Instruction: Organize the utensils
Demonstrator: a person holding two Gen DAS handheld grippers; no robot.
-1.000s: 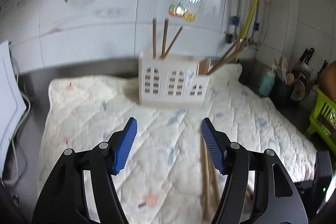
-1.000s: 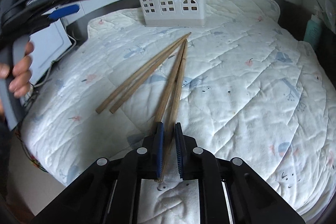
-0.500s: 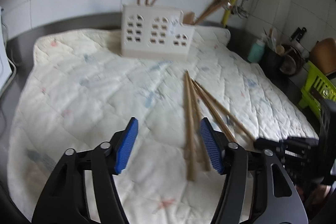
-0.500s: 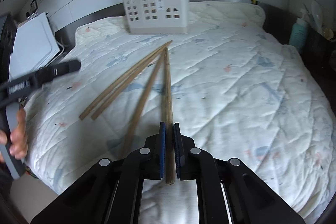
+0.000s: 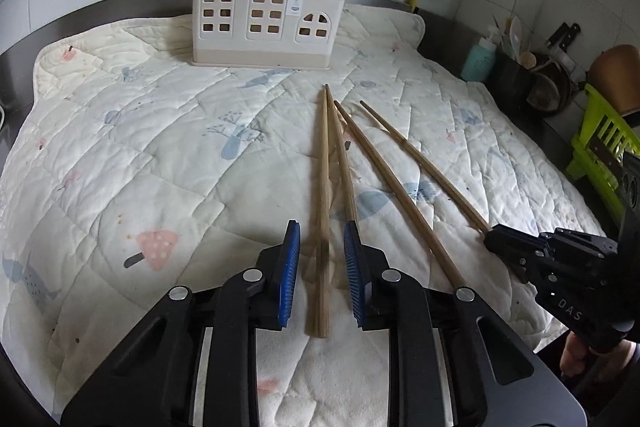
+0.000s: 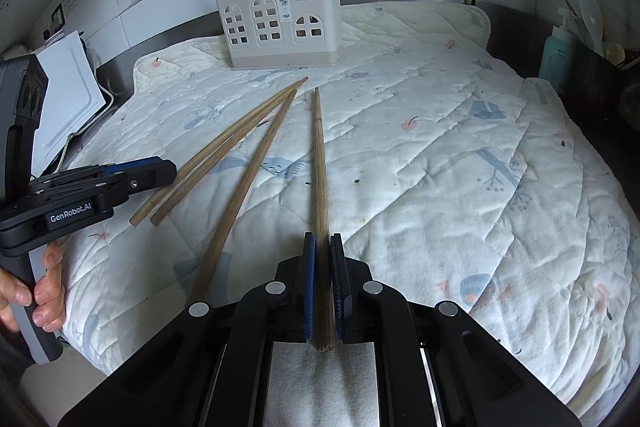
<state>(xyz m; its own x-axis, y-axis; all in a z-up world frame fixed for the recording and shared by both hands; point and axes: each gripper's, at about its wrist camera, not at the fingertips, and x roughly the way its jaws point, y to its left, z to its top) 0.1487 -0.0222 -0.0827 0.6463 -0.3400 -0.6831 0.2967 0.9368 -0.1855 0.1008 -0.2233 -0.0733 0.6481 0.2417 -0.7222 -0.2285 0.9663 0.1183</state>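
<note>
A white house-shaped utensil holder point(image 5: 264, 15) stands at the back of the quilted mat and holds several wooden chopsticks; it also shows in the right wrist view point(image 6: 280, 23). Several wooden chopsticks lie loose on the mat. My left gripper point(image 5: 320, 255) is open, its blue pads on either side of one chopstick point(image 5: 322, 187), not touching it. My right gripper point(image 6: 321, 259) is shut on the thick end of another chopstick point(image 6: 319, 167), whose tip points toward the holder. My right gripper also shows in the left wrist view point(image 5: 516, 247), and my left gripper in the right wrist view point(image 6: 132, 175).
The white quilted mat point(image 6: 460, 147) covers a steel counter. A white appliance point(image 6: 68, 87) with cable stands at the left. A teal bottle point(image 5: 478, 59), a dark pot of utensils point(image 5: 516, 79) and a green rack point(image 5: 604, 139) stand at the right. A tiled wall rises behind.
My left gripper has come down and narrowed around a chopstick on the mat. My right gripper has stayed shut on its chopstick and swung it apart from the others.
</note>
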